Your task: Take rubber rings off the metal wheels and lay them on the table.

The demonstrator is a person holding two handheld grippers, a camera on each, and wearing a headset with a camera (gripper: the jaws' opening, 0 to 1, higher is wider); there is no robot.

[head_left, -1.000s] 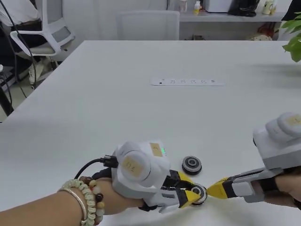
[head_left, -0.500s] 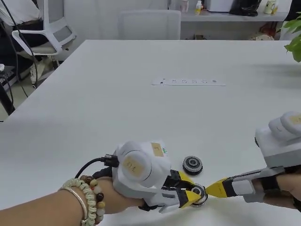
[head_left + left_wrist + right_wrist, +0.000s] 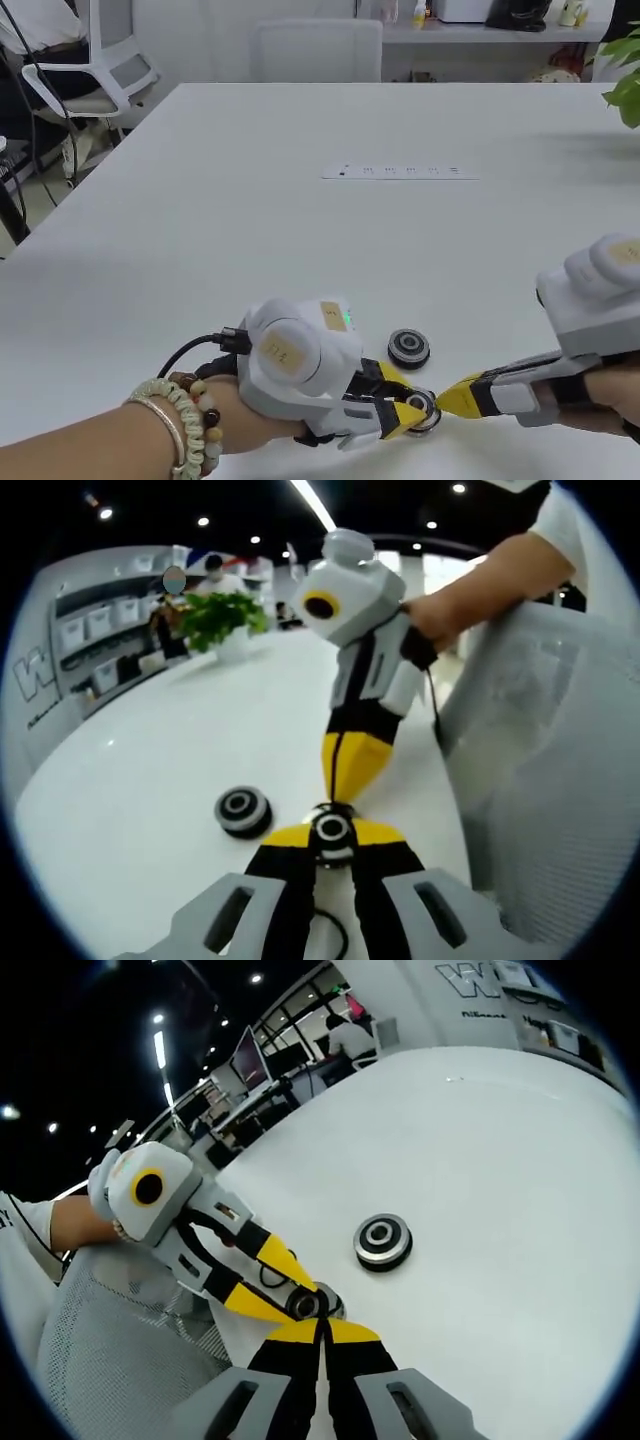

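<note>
Grips one metal wheel (image 3: 421, 408) in the left tongs (image 3: 404, 411), clenched on its sides with the yellow tips, at the near part of the desk (image 3: 300, 230). Meets that wheel from the right with the right tongs (image 3: 447, 402), pressed shut at its rim; cannot tell whether anything is pinched there. Shows a second wheel (image 3: 408, 347), black ring (image 3: 384, 1260) on it, flat on the desk just behind, apart from both.
</note>
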